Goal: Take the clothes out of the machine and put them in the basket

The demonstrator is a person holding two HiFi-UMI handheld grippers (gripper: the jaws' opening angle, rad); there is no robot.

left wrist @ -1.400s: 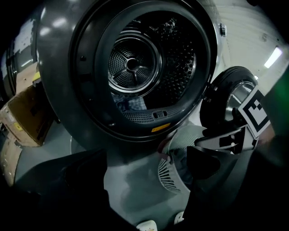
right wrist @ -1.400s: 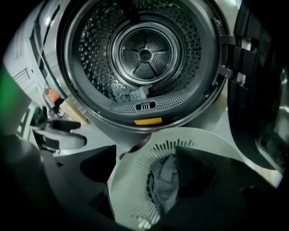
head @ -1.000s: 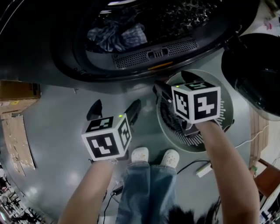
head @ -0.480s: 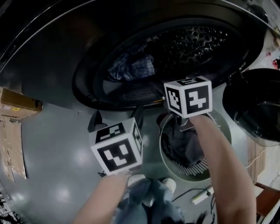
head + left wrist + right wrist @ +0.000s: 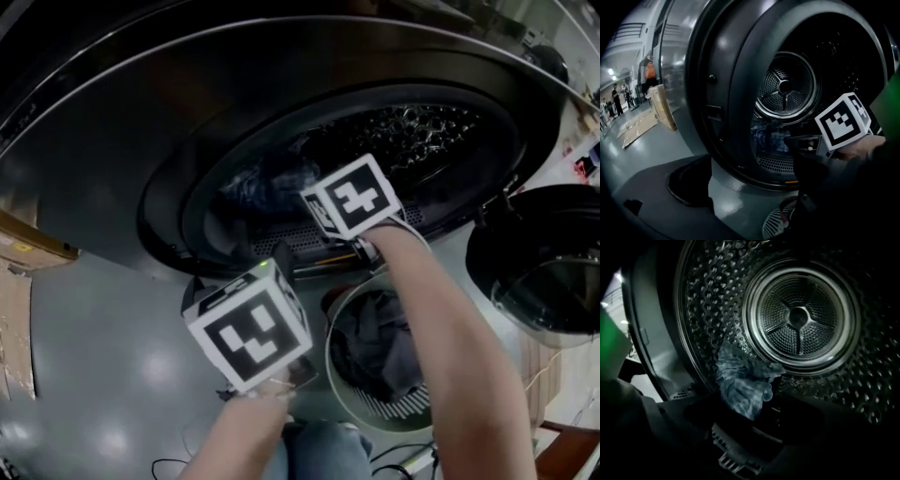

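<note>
A blue checked cloth [image 5: 267,183] lies at the front of the machine's drum [image 5: 422,127]; in the right gripper view this cloth [image 5: 740,380] sits just ahead of my jaws. My right gripper [image 5: 754,427] is at the drum's mouth, open, with nothing between the jaws. Its marker cube [image 5: 352,197] hides the fingertips in the head view. My left gripper [image 5: 239,272] hangs lower, outside the machine, open and empty. The round white basket [image 5: 408,408] stands on the floor below the door opening, with dark clothes [image 5: 375,342] in it.
The machine's round door [image 5: 544,272] hangs swung out at the right, close to my right forearm. A cardboard box [image 5: 28,244] stands at the left on the grey floor [image 5: 94,375]. A cable [image 5: 403,457] lies by the person's legs.
My right gripper has travelled from above the basket up to the drum's mouth, rolling as it went. The left gripper has risen a little toward the machine. Both stayed open.
</note>
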